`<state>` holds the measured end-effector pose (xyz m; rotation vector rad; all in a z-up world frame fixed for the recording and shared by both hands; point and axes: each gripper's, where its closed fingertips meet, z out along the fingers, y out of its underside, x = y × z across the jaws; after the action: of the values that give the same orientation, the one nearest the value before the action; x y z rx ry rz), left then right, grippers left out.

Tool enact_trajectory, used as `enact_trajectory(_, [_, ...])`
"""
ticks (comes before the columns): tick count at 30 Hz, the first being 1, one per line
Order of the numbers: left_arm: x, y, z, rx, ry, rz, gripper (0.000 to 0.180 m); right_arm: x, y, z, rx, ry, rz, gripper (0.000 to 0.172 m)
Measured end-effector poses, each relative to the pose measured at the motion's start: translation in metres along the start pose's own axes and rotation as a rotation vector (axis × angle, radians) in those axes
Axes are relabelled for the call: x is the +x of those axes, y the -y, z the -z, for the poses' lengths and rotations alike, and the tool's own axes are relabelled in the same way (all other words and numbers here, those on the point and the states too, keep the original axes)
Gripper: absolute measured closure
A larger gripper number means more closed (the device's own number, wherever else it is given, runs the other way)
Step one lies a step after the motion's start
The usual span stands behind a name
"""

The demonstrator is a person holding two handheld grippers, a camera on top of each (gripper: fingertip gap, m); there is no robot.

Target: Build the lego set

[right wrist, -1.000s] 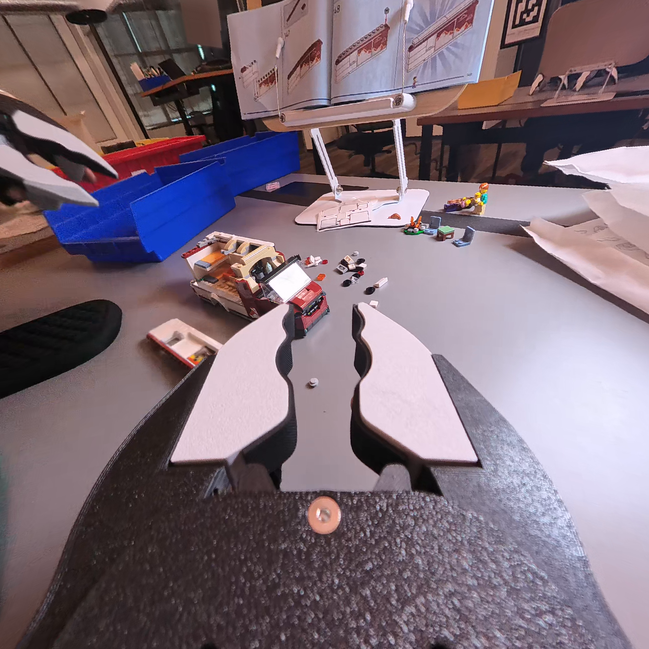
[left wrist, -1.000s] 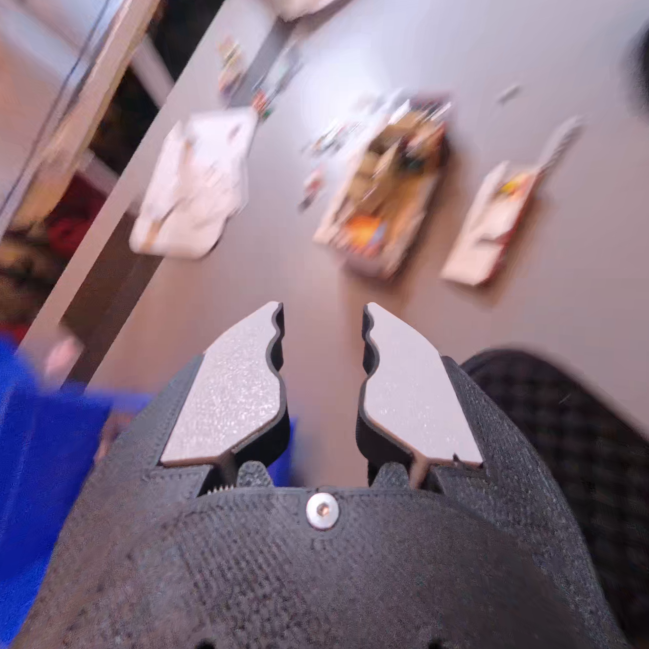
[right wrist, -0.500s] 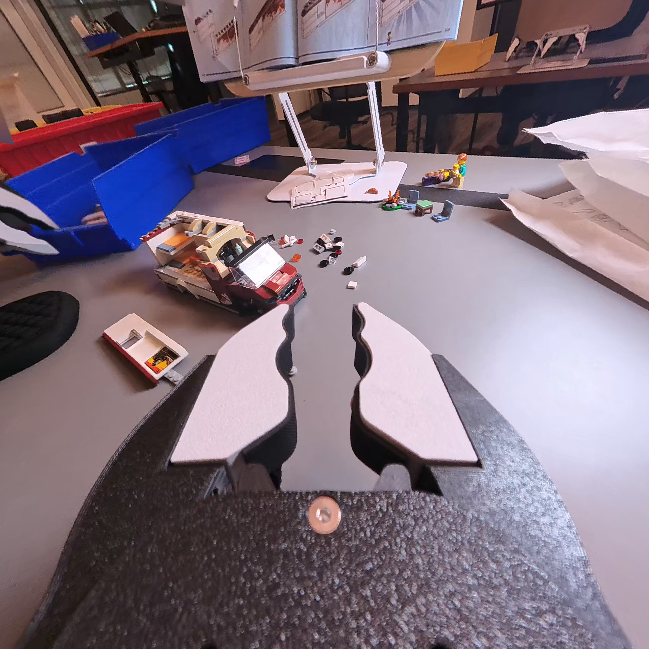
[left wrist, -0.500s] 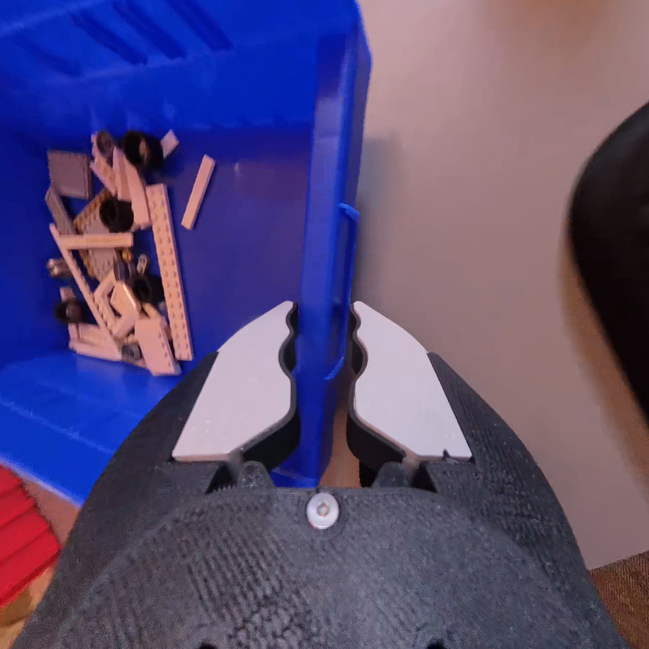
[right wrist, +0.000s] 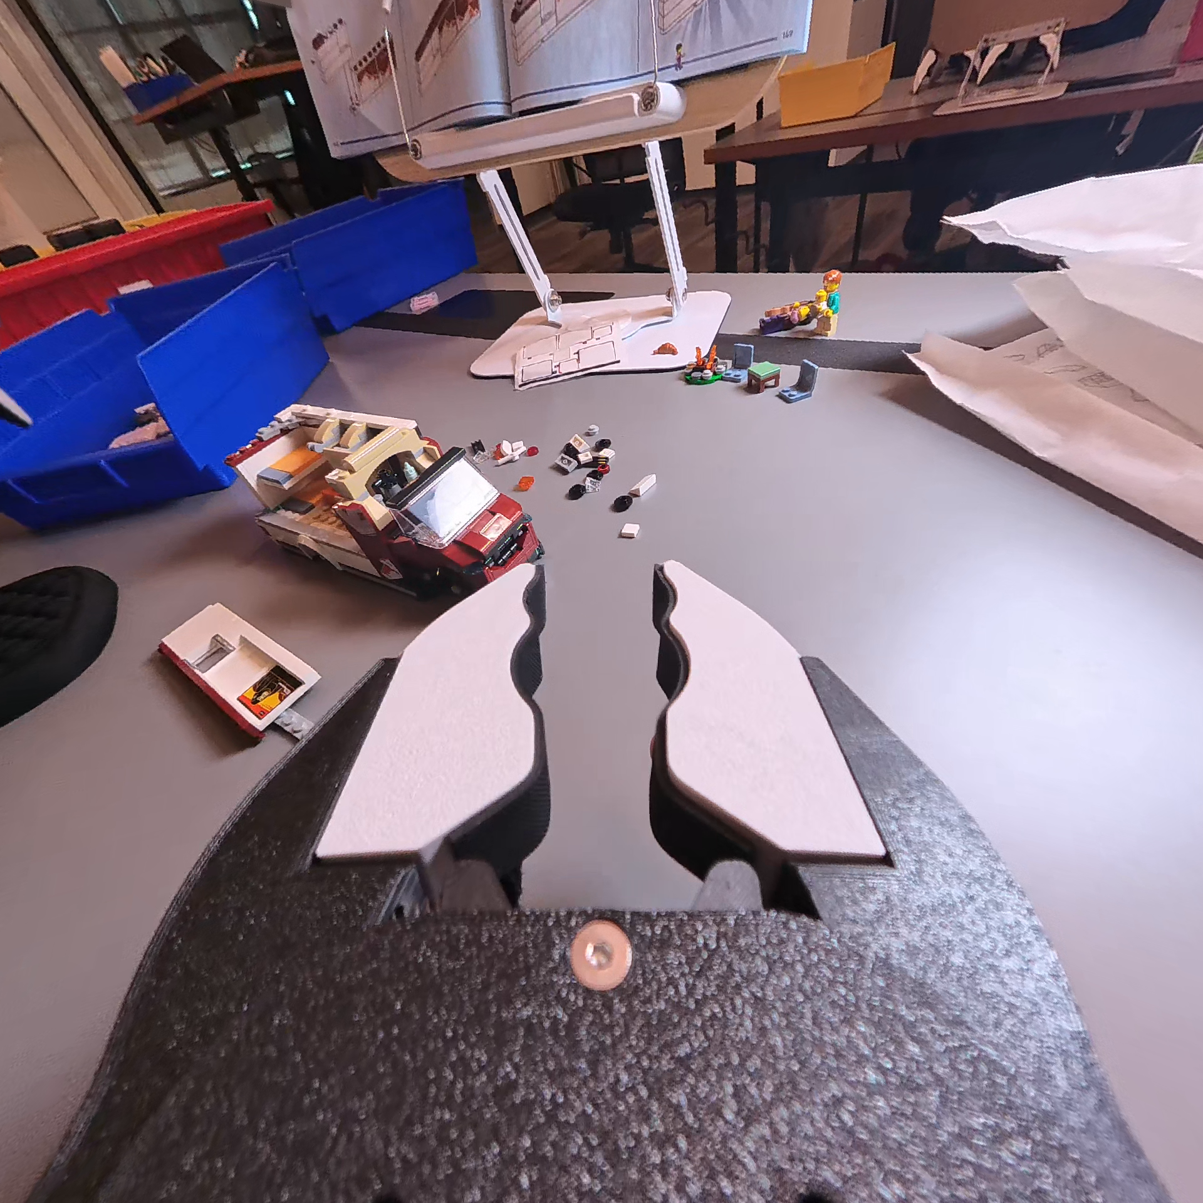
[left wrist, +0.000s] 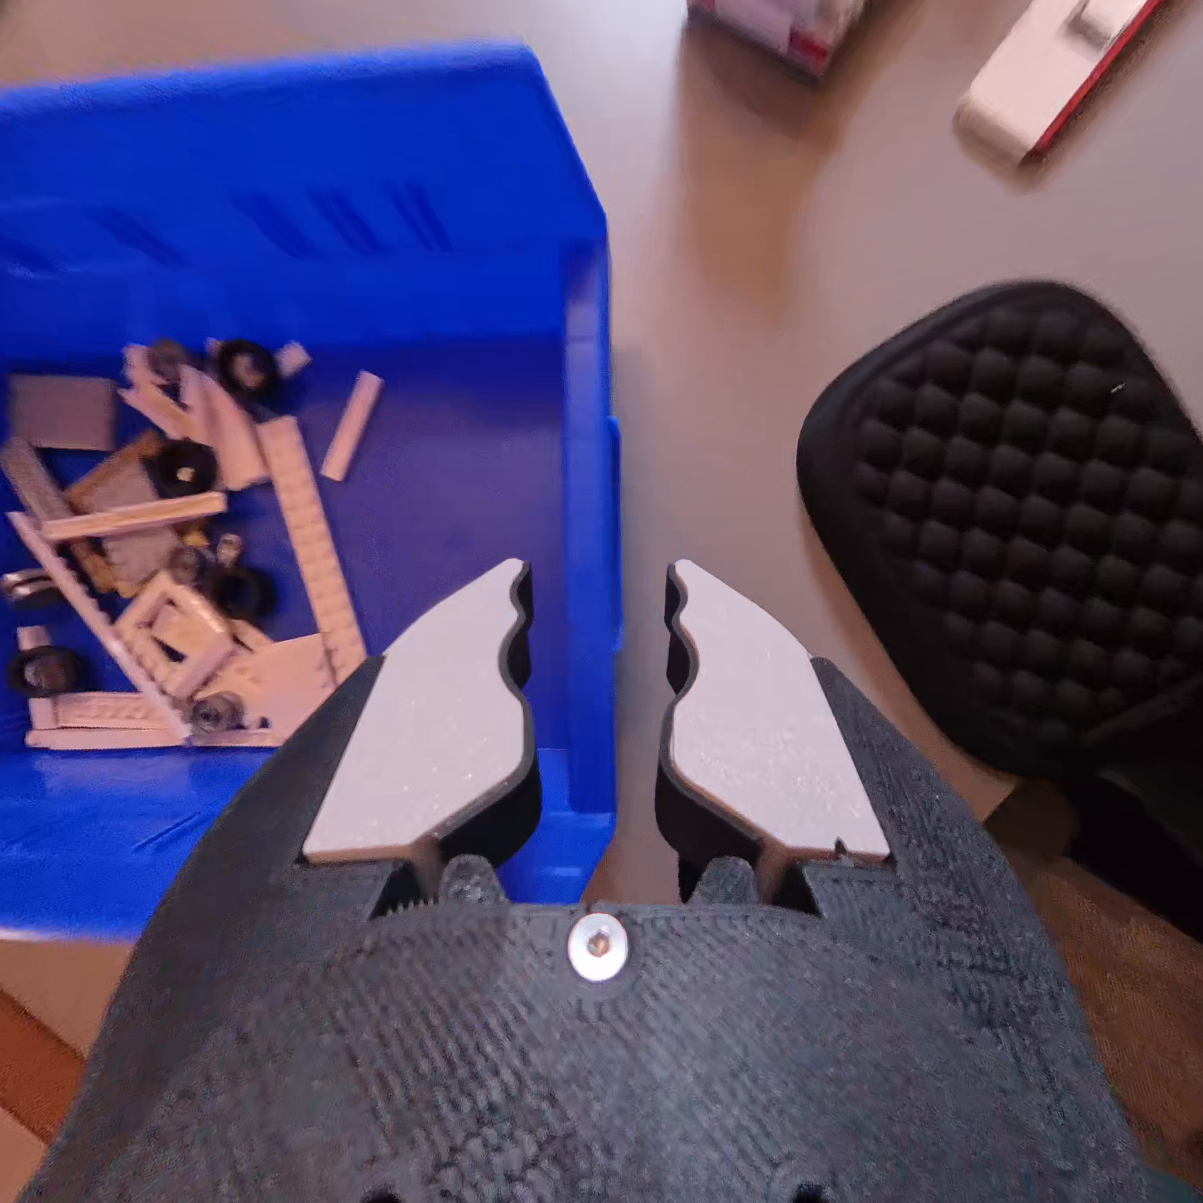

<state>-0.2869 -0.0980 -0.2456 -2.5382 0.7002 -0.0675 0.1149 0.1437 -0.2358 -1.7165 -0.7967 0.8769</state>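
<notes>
Left hand-held gripper (left wrist: 595, 586): fingers apart, nothing between the pads. It hangs over the right-hand wall of a blue bin (left wrist: 589, 456); the wall runs under the gap without touching either pad. One finger is over the bin's inside, the other over bare tabletop (left wrist: 716, 390).

Blue bin, contents: a heap of tan and grey toy bricks (left wrist: 169, 573), long studded plates, frames and several small black wheels, gathered toward the bin's left side.

Black quilted pad (left wrist: 1015, 521): on the tabletop to the right of the bin, apart from it, at the table's near edge.

Right hand-held gripper (right wrist: 597, 586): fingers apart, pads bare, low over open grey tabletop. Its left fingertip (right wrist: 514, 586) is just beside the front of a toy brick truck (right wrist: 390, 501), dark red cab, cream and tan body, roof off; whether they touch cannot be told.

White-and-red roof panel (right wrist: 237, 667): flat on the tabletop left of the right gripper, near the truck.

Loose small pieces (right wrist: 586, 462): black, white, orange and red bits, scattered beyond the truck.

Book stand (right wrist: 599, 332): white, holding an open instruction booklet (right wrist: 547, 45), at the far side.

Small brick figure and furniture group (right wrist: 781, 345): right of the stand.

White paper bags (right wrist: 1106, 312): far right.

More blue and red bins (right wrist: 228, 312): far left.
</notes>
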Motion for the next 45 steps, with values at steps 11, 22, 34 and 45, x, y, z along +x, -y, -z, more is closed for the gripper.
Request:
enact_trajectory(11, [-0.005,0.01,0.038,-0.067,0.103,-0.03,0.152,-0.001,0.009,0.011,0.058,0.032,-0.019,0.141])
enact_trajectory(22, [0.002,-0.017,0.004,-0.089,0.141,-0.034,0.159,-0.002,0.015,0.019,0.101,0.052,-0.037,0.141])
enact_trajectory(34, [-0.006,-0.005,0.044,0.195,0.177,0.107,0.156,-0.004,0.012,0.014,0.081,0.058,-0.036,0.141])
enact_trajectory(45, [-0.101,-0.009,0.057,0.108,0.312,0.192,0.147,-0.005,0.015,0.016,0.092,0.05,-0.018,0.141])
